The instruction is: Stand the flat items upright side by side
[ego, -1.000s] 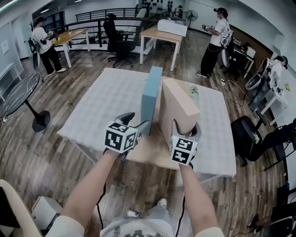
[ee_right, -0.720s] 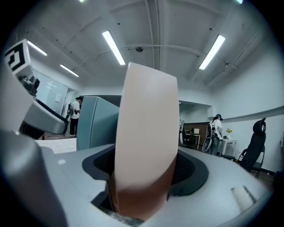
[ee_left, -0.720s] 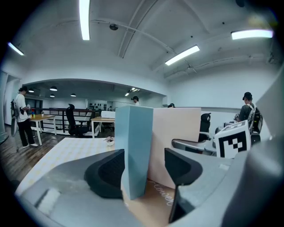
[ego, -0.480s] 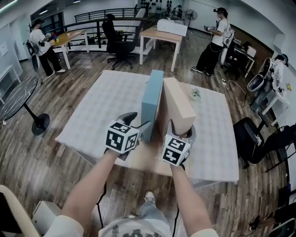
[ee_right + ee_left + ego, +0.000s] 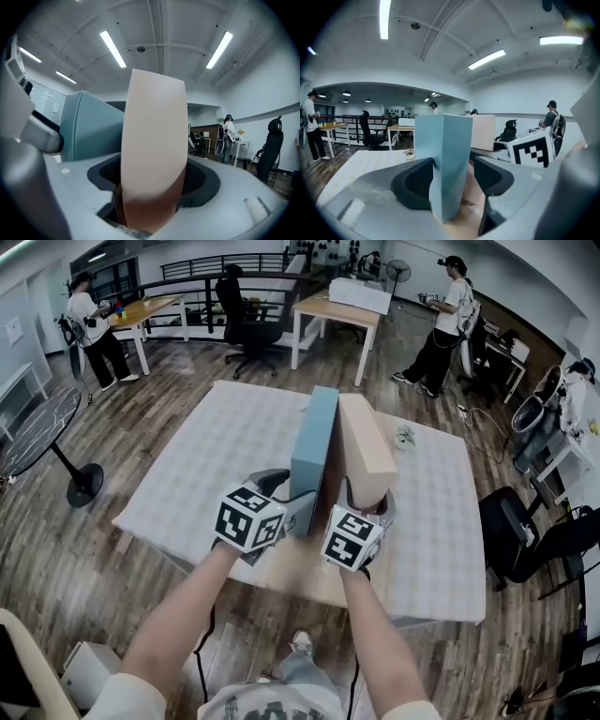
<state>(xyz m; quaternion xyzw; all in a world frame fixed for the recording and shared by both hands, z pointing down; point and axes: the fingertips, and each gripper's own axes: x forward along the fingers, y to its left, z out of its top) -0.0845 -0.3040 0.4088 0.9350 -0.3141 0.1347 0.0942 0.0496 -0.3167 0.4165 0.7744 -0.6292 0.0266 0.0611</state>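
Pale-blue flat slab (image 5: pixel 314 448) and beige flat slab (image 5: pixel 364 451) upright, close side by side on the checked-cloth counter (image 5: pixel 211 460), left gripper (image 5: pixel 292 505) jaws slack around the blue one's near edge, right gripper (image 5: pixel 368 505) jaws clamped wide on the beige one

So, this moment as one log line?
left hand-held gripper: blue box between jaws, grip unclear | right hand-held gripper: shut on beige box | boxes: upright

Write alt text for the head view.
Two flat slabs stand upright side by side on a white table: the left gripper straddles the light blue slab, the right gripper clamps the beige slab. People stand in the background.
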